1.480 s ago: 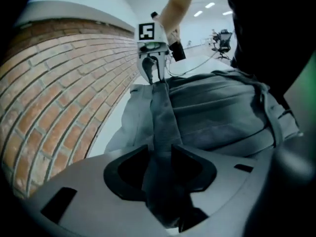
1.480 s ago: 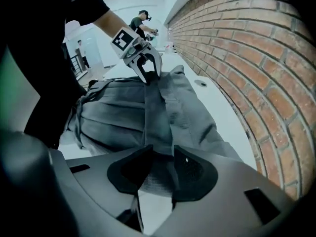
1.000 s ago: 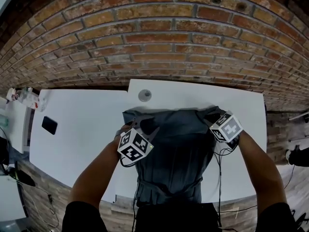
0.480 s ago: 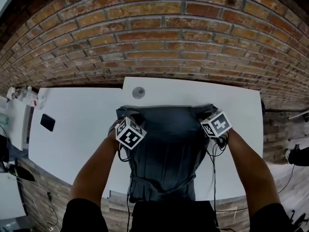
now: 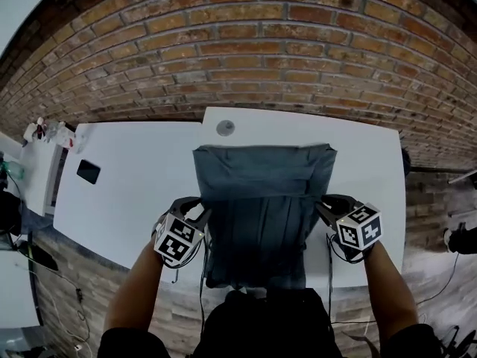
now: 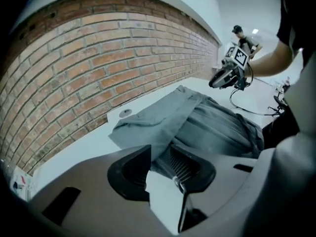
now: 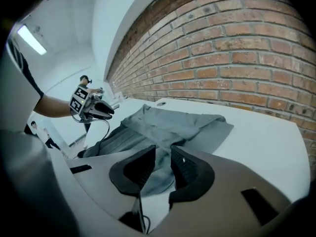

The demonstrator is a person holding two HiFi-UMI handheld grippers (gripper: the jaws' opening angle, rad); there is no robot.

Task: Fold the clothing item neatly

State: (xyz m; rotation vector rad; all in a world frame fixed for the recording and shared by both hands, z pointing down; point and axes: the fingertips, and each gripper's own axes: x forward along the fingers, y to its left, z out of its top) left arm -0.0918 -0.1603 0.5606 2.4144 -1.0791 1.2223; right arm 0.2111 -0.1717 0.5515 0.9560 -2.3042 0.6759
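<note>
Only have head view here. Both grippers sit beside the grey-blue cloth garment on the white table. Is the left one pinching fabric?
Observer: No. The left gripper view shows the left gripper with its jaws apart. The grey-blue cloth garment shows through the gap, unpinched.
Operator: Right one?
Observer: The right gripper is open too, and its jaws have just been opening. Cloth shows in the gap, but the pads are off it.
Operator: Anyone else around?
Observer: Yes. The left gripper view shows a person in a cap standing far off, beyond the white table.
</note>
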